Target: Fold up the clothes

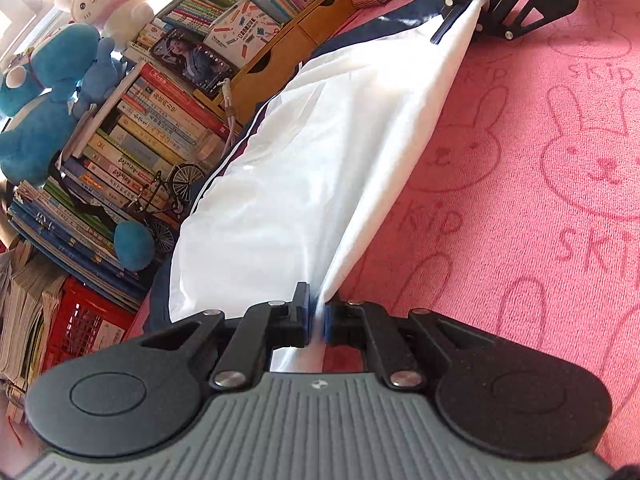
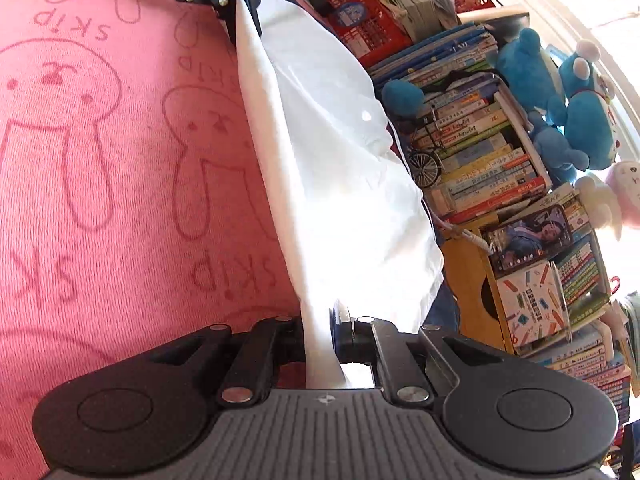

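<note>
Left gripper: jaws closed, blue pads pinching edge of white garment; right gripper: jaws likewise clamped on opposite end of same edge; cloth stretched taut between both, lifted off pink rabbit-print mat; rest of garment drapes toward far side, against book stacks and plush toys. Judgement: fold in hand; keep edge taut, both ends level, carry over evenly, lay down before releasing; risk: thin fabric slipping from pads.
</note>
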{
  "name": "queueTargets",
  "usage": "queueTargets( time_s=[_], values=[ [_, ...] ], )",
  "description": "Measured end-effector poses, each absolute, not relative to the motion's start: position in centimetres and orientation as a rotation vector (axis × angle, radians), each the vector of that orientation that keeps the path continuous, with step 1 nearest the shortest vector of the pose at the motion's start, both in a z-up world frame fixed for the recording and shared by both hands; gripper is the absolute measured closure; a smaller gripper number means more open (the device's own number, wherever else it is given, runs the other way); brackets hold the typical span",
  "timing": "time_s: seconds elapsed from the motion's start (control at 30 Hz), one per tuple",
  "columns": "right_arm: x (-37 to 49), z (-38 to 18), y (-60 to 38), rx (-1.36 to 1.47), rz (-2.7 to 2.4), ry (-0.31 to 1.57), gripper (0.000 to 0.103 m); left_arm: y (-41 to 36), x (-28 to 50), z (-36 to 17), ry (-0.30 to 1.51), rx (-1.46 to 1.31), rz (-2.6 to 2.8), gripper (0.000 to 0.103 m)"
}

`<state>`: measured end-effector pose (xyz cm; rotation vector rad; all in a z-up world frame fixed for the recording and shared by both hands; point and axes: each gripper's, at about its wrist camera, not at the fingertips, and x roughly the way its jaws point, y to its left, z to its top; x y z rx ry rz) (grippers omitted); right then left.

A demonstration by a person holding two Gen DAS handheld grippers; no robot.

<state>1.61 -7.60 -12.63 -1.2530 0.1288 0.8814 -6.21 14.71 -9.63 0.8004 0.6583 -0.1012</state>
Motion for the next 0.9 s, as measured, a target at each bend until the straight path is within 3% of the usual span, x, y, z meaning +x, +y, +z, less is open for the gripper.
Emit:
queueTargets(
  time_s=[0.9],
  values=[
    [1.2,-11.6,-14.1,-1.199,0.808,0.254,0.087,22.3,-11.0,-8.1,0.811,0.527,0.106,0.09]
  ],
)
